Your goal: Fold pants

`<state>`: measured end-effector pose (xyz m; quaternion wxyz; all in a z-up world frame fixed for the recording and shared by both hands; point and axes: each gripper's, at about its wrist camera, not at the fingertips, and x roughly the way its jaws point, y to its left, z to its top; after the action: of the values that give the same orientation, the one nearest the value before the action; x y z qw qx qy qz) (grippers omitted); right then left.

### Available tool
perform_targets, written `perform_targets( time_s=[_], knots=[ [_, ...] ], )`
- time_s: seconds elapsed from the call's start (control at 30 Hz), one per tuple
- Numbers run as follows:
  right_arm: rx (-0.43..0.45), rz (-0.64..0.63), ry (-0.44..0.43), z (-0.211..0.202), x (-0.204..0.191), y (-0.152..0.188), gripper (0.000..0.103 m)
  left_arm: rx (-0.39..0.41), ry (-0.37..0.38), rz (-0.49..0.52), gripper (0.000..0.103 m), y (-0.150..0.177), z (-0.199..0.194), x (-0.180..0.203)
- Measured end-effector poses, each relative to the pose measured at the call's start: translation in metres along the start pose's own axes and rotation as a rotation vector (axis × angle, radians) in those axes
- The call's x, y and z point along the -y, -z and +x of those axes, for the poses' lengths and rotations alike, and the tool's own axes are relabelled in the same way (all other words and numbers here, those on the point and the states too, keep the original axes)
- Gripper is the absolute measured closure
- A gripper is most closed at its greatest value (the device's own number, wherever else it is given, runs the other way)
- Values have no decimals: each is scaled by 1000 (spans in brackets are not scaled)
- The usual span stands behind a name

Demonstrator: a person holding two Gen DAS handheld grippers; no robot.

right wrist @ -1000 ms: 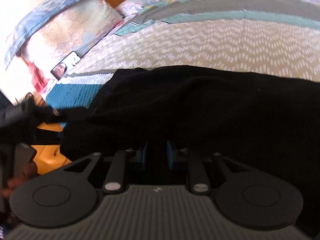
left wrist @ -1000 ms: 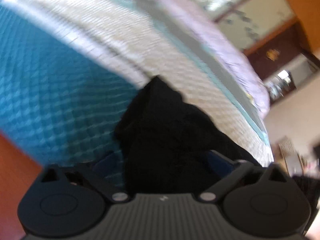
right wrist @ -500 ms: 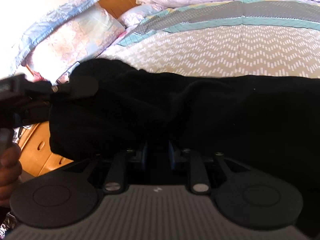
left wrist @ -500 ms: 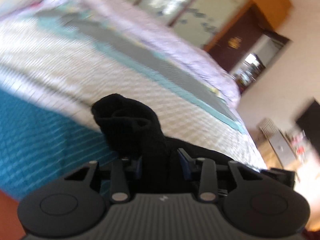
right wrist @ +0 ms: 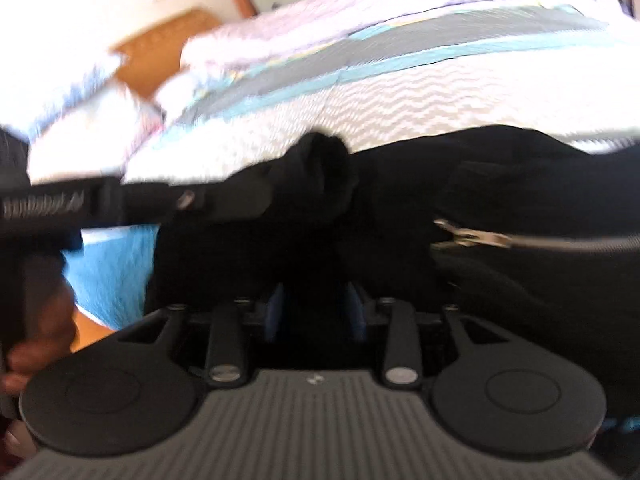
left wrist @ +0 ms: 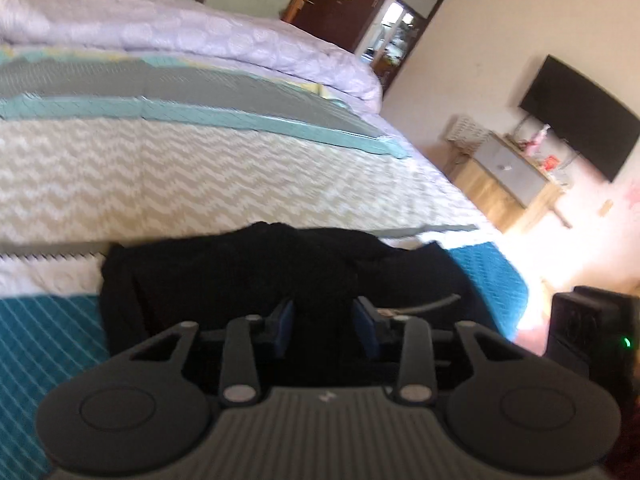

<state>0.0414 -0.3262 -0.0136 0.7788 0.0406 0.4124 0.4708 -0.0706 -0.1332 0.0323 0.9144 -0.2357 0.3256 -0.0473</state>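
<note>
Plain black fabric pants (left wrist: 280, 276), solid colour, with a silver metal zipper (right wrist: 472, 237) on them. Under them, the quilted bedspread (left wrist: 200, 176) runs in bands: beige-and-white zigzag beyond the pants, then light teal and grey stripes, and deep teal with pale diagonal lines at its near edge. Past the stripes, a pale lilac comforter (left wrist: 180, 36). Both grippers are black with blue pads (left wrist: 286, 326).

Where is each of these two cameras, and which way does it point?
Left wrist: on the left gripper, looking across the bed toward a TV wall; its blue pads pinch the black pants.
Right wrist: on the right gripper, facing the headboard; the left gripper and a hand show.
Shared: pants, bed.
</note>
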Motion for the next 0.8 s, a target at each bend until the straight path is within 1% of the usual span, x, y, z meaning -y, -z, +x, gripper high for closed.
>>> perform_targets(
  time_s=[0.07, 0.13, 0.17, 0.2, 0.27, 0.3, 0.33, 0.4, 0.47, 0.5, 0.53, 0.57, 0.6, 0.63, 0.7, 0.8],
  knots=[
    [26, 55, -10, -10, 12, -3, 62, 24, 53, -47, 41, 3, -15, -6],
    [68, 152, -43, -21, 27, -8, 61, 76, 71, -95, 36, 6, -40, -16],
    [98, 204, -67, -27, 35, -11, 59, 111, 70, -127, 32, 7, -55, -24],
    [127, 255, -94, -31, 41, -14, 54, 144, 65, -161, 30, 7, -68, -33],
    [167, 326, -132, -34, 49, -21, 38, 199, 32, -243, 30, 7, -90, -53],
    [173, 348, -145, -30, 51, -26, 26, 216, 8, -281, 30, 9, -98, -63],
    [164, 366, -162, -23, 49, -32, 23, 227, -18, -315, 30, 13, -103, -71],
    [105, 377, -190, 0, 47, -40, 23, 236, -55, -375, 30, 20, -107, -86],
    [17, 354, -177, 27, 41, -47, 23, 234, -54, -433, 31, 30, -107, -96],
    [-41, 352, -174, 42, 36, -46, 39, 230, -52, -445, 30, 31, -104, -98],
    [-80, 347, -195, 52, 28, -44, 67, 224, -57, -446, 31, 33, -102, -98],
    [-89, 322, -198, 55, 20, -43, 75, 216, -64, -440, 30, 34, -100, -97],
    [-66, 276, -197, 51, 10, -44, 82, 209, -68, -430, 30, 34, -97, -95],
    [-24, 235, -202, 41, 2, -45, 85, 204, -69, -421, 30, 33, -95, -94],
    [70, 191, -217, 15, -6, -52, 87, 197, -60, -403, 30, 31, -95, -93],
    [239, 86, -171, -29, -10, -53, 88, 196, -47, -374, 31, 26, -94, -86]
  ],
)
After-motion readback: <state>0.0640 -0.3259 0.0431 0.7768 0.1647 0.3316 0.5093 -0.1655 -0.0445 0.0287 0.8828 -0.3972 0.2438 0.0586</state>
